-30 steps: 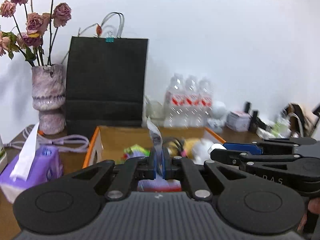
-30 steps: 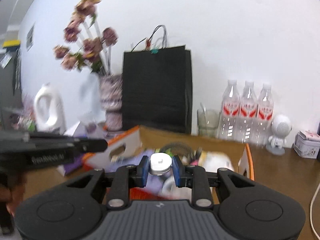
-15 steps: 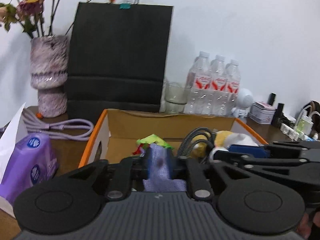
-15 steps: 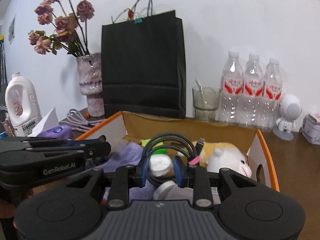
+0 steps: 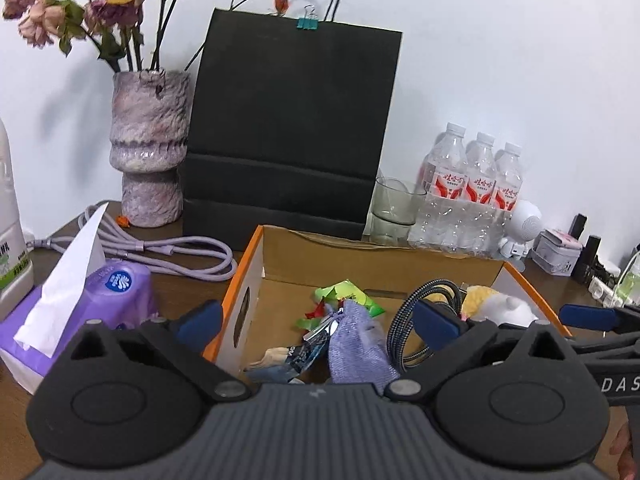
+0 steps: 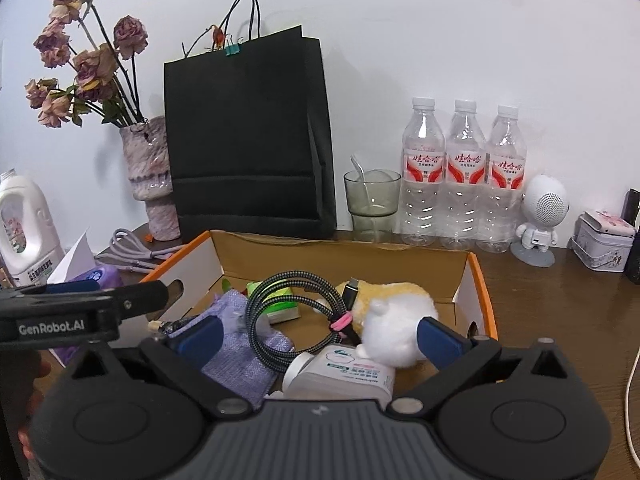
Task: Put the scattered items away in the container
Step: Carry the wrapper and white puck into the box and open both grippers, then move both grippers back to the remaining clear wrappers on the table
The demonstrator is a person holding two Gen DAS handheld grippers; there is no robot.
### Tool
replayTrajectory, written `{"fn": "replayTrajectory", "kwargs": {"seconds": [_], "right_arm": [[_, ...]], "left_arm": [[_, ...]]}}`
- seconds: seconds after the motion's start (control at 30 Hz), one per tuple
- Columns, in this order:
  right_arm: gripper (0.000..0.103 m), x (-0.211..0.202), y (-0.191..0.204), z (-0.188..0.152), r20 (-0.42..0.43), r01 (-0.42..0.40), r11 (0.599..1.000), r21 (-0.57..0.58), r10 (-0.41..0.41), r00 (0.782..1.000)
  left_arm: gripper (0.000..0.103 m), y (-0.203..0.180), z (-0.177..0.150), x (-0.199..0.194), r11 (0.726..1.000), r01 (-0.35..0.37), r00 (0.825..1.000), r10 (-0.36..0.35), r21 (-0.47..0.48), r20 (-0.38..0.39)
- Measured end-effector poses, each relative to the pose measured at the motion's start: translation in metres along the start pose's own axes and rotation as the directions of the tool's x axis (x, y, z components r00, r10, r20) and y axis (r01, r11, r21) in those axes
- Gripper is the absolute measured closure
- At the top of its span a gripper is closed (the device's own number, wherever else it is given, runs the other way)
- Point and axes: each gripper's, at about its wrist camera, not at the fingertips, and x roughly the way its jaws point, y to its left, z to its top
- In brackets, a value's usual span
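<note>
Both the left gripper (image 5: 316, 322) and the right gripper (image 6: 318, 338) had just been opening, and their jaws stood wide apart over the orange-edged cardboard box (image 5: 256, 256) on the brown wooden bench (image 6: 560, 280), nothing pinched between them. The lilac knitted cloth (image 5: 358, 350) lay in the box under the left jaws; the white plastic bottle with a printed label (image 6: 340, 374) lay on its side under the right ones.

The risk, as I judged it, lay in pulling back. The two grippers hung close together over a crowded box, so a careless retreat might knock them together, or a finger might snag the braided black-and-grey cable (image 6: 296, 292) and drag it out over the rim.

Counted in the box: one cloth, one bottle, one coiled cable, one yellow-and-white plush toy (image 6: 394, 320), one green wrapper (image 5: 346, 292). Behind stood three water bottles (image 6: 464, 172), one black paper bag (image 6: 248, 140) and one vase of dried roses (image 5: 150, 152).
</note>
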Motion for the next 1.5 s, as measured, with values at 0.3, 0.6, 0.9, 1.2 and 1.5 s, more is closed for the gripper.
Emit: {"fn": "replayTrajectory", "kwargs": {"seconds": [0.3, 0.6, 0.9, 1.2, 1.5], "right_arm": [[0.0, -0.013, -0.001, -0.006, 0.006, 0.021, 1.0, -0.012, -0.021, 1.0], [0.0, -0.065, -0.006, -0.052, -0.007, 0.049, 0.994, -0.096, -0.05, 0.999], [0.0, -0.064, -0.022, -0.107, -0.113, 0.112, 0.983, -0.142, -0.129, 0.985], [0.0, -0.061, -0.037, -0.119, -0.158, 0.093, 0.992, -0.082, -0.105, 0.982], [0.0, -0.053, -0.032, -0.122, -0.171, 0.069, 0.995, -0.066, -0.079, 0.982]], "left_arm": [[0.0, -0.003, -0.007, -0.013, 1.0, 0.02, 0.999, -0.02, -0.001, -0.026], [0.0, -0.026, -0.046, -0.053, 0.989, 0.085, 0.995, -0.078, 0.121, -0.067], [0.0, -0.059, -0.096, -0.044, 0.988, 0.105, 0.977, -0.081, 0.113, -0.198], [0.017, -0.072, -0.112, -0.028, 0.993, 0.027, 0.978, -0.003, 0.115, -0.21], [0.051, -0.042, -0.108, -0.034, 0.996, 0.032, 0.982, -0.016, 0.085, -0.186]]}}
